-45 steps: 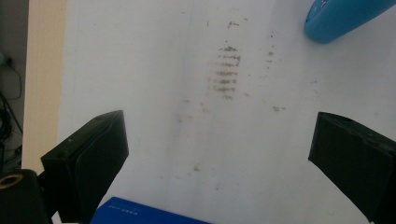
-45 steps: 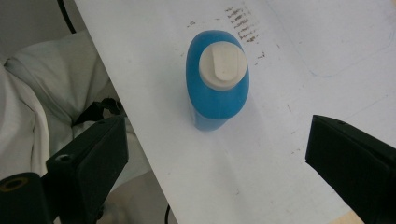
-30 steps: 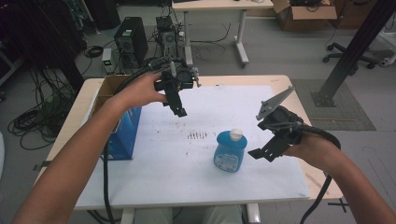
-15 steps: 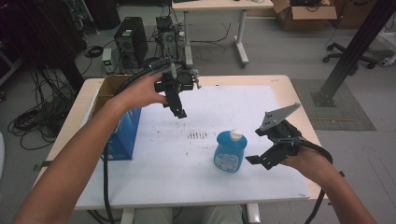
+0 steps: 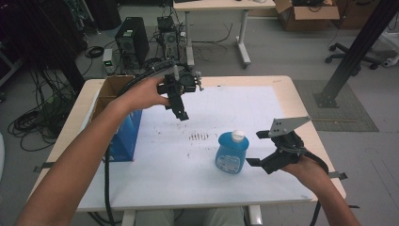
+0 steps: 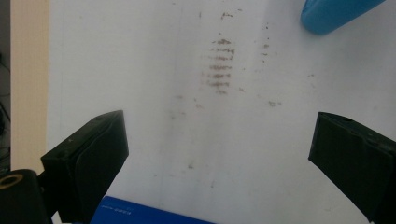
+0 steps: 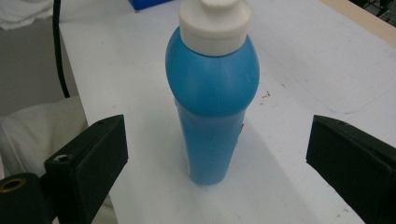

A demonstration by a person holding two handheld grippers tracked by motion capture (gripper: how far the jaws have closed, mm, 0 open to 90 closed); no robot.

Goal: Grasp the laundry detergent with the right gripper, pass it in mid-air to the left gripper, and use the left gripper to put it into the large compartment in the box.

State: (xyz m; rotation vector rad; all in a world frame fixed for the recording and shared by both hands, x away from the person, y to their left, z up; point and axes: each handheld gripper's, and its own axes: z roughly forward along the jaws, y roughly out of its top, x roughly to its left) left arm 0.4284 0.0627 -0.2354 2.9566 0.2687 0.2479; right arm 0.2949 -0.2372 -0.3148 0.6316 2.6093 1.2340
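At the near right of the table [image 5: 282, 87], the right gripper [image 5: 258, 148] is held low just beside the blue bottle [image 5: 231, 153], its jaws spread wide and pointing left toward it without touching. In the right gripper view the bottle [image 7: 212, 93] stands upright on the white sheet [image 7: 299, 70] straight ahead between the two spread jaws, with clear gaps on either side; its white cap [image 7: 215, 21] is on.

The bottle sits right of centre on the white sheet [image 5: 160, 160], toward the near edge. Just beyond it to the left lies a patch of small brown marks [image 5: 198, 136] on the sheet.

At the left edge of the table, a blue box [image 5: 123, 134] with an open brown cardboard top stands on the sheet.

Farther back, left of centre, the left gripper [image 5: 181, 113] is held above the sheet, tilted downward, gripping nothing. In the left gripper view its jaws stand wide apart over the brown marks [image 6: 219, 67], with the bottle's blue base [image 6: 334, 14] at the top right.
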